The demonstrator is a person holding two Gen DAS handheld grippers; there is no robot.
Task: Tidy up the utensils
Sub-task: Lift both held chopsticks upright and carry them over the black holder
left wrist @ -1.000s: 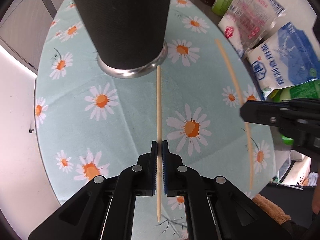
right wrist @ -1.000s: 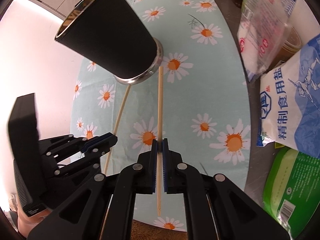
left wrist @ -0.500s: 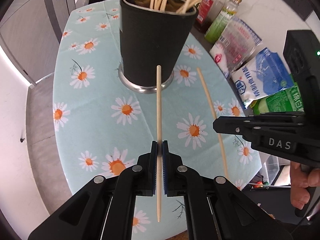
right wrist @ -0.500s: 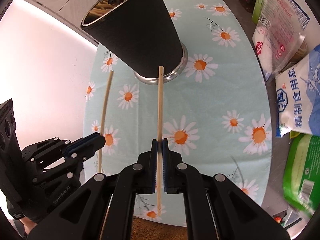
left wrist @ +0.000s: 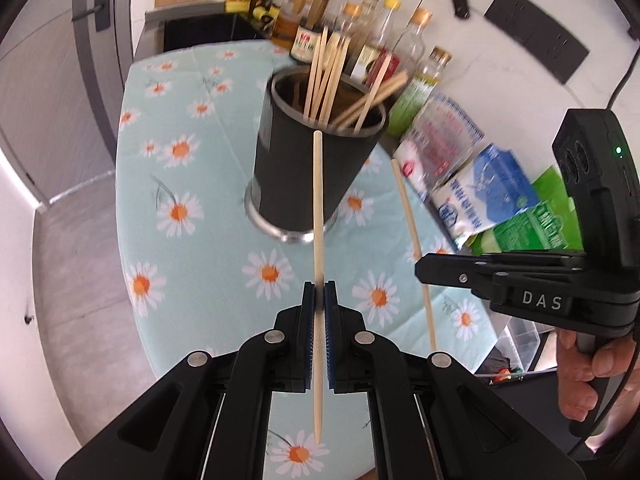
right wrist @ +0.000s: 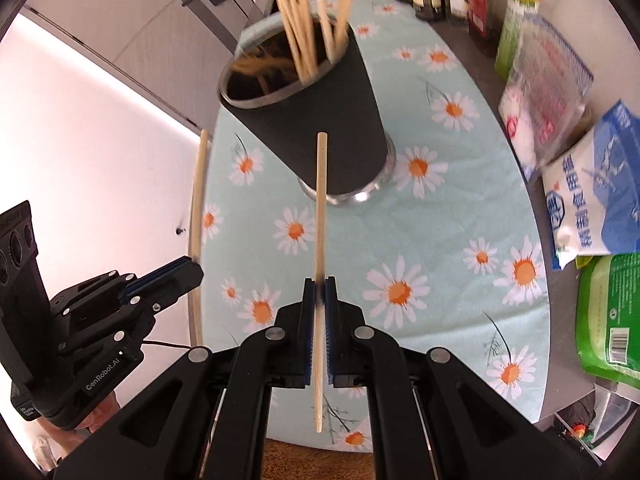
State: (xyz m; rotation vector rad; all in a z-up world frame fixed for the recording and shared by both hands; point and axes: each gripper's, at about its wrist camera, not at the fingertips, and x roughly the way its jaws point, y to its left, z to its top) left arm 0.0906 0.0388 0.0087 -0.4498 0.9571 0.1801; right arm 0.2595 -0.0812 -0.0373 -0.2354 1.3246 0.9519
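A black utensil cup (left wrist: 312, 176) with a steel base holds several wooden chopsticks and stands on the daisy tablecloth; it also shows in the right wrist view (right wrist: 320, 120). My left gripper (left wrist: 319, 300) is shut on a wooden chopstick (left wrist: 318, 208), held in the air with its tip near the cup's rim. My right gripper (right wrist: 319, 298) is shut on another chopstick (right wrist: 321, 200), likewise raised in front of the cup. Each gripper appears in the other's view: the right one (left wrist: 424, 272) and its chopstick (left wrist: 412, 240), the left one (right wrist: 192, 276) and its chopstick (right wrist: 197, 216).
Sauce and oil bottles (left wrist: 360, 32) stand behind the cup. Bags of salt (left wrist: 484, 192), a clear packet (right wrist: 544, 88) and green packets (right wrist: 608, 312) line the right side. The round table's edge (left wrist: 124, 240) drops off at the left.
Both grippers have lifted and pulled back from the cup with their chopsticks. The cup's open top and its chopsticks have come into view.
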